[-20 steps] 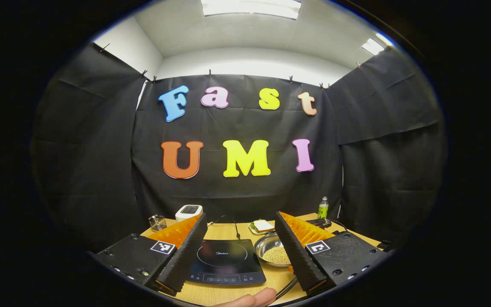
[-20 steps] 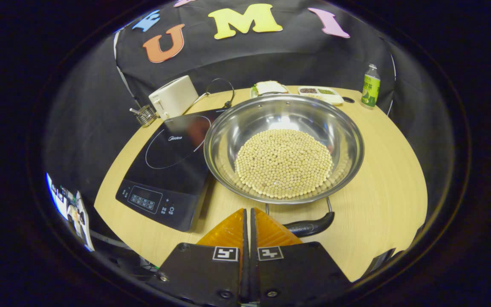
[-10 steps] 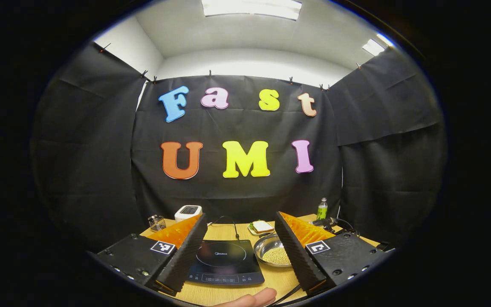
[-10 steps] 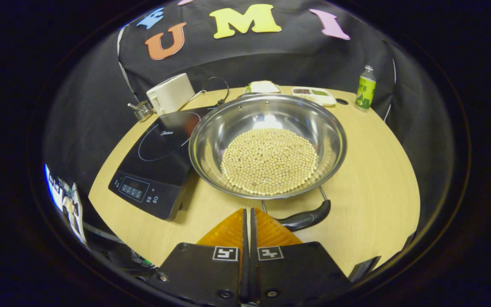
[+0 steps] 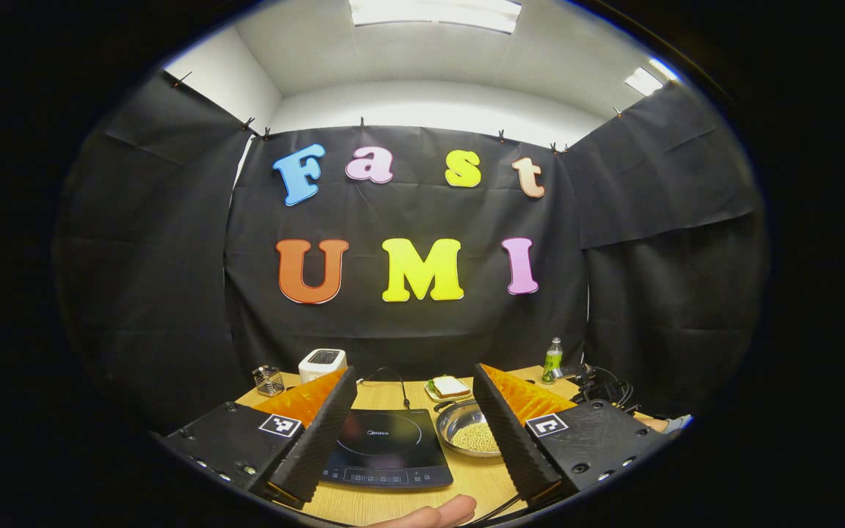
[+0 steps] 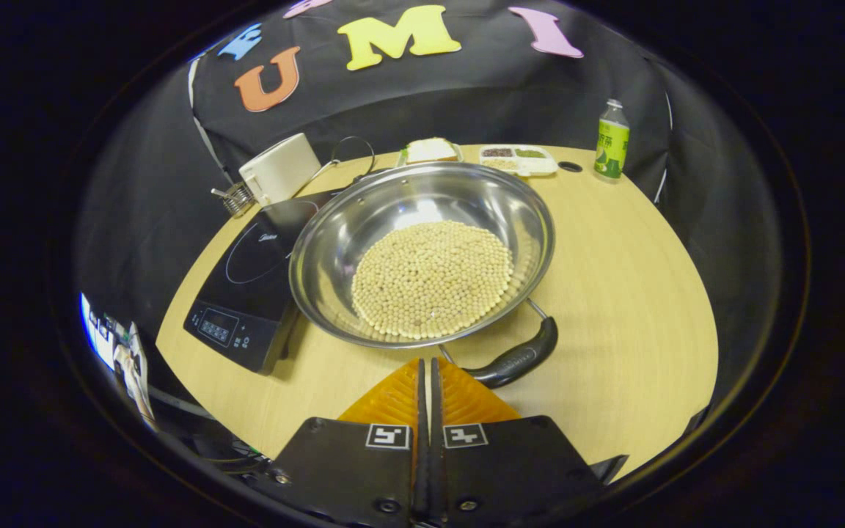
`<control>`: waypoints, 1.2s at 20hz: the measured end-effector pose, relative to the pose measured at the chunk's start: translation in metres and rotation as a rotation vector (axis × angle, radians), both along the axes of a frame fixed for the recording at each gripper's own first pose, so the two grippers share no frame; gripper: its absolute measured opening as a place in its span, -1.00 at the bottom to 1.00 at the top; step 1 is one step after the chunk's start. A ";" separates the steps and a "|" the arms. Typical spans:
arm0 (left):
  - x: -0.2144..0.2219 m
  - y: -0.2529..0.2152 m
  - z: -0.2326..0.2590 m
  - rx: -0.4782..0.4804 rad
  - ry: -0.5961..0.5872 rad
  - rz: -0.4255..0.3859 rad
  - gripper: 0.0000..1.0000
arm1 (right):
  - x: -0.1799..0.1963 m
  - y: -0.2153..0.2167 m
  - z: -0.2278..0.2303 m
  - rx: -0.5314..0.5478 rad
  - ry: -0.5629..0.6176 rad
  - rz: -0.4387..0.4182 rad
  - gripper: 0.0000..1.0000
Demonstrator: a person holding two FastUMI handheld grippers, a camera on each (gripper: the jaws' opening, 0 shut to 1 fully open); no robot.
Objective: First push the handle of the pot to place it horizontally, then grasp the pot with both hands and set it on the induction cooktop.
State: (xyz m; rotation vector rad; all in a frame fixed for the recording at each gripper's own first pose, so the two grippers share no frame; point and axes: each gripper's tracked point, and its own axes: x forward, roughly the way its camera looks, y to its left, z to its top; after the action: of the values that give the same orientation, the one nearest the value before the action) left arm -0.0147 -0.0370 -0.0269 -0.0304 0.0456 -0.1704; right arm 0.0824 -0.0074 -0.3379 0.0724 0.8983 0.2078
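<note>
A steel pot (image 6: 334,220) holding pale beans (image 6: 430,277) sits on the wooden table (image 6: 635,293), touching the right edge of the black induction cooktop (image 6: 246,275). Its black handle (image 6: 518,359) points toward the camera and to the right, slanted. My right gripper (image 6: 426,363) is shut with nothing between its orange fingers, and its tips lie just left of the handle's near end. In the left gripper view my left gripper (image 5: 415,381) is open and held back from the table, with the cooktop (image 5: 386,447) and pot (image 5: 466,433) seen between its fingers.
A white toaster (image 6: 279,169), a small wire holder (image 6: 235,198), a plate with a sandwich (image 6: 430,150), a divided snack tray (image 6: 518,158) and a green bottle (image 6: 611,139) line the table's far side. A fingertip (image 5: 437,510) shows at the bottom of the left gripper view.
The pot has turned: its handle swung to the right and now slants. The right gripper's view has shifted right and back. The left gripper has drawn slightly back from the table.
</note>
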 end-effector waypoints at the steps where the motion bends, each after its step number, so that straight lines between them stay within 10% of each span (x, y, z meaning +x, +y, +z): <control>1: 0.000 0.000 -0.001 -0.003 0.000 0.003 0.90 | 0.003 -0.007 0.001 -0.001 -0.001 -0.008 -0.92; 24: 0.033 0.001 -0.043 -0.010 0.049 0.036 0.91 | 0.105 -0.092 0.002 -0.112 -0.199 -0.094 -0.98</control>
State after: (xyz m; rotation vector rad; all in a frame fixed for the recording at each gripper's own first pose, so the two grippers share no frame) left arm 0.0185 -0.0362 -0.0703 -0.0453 0.0926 -0.1338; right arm 0.1876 -0.0999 -0.3356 -0.0100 0.7052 0.0749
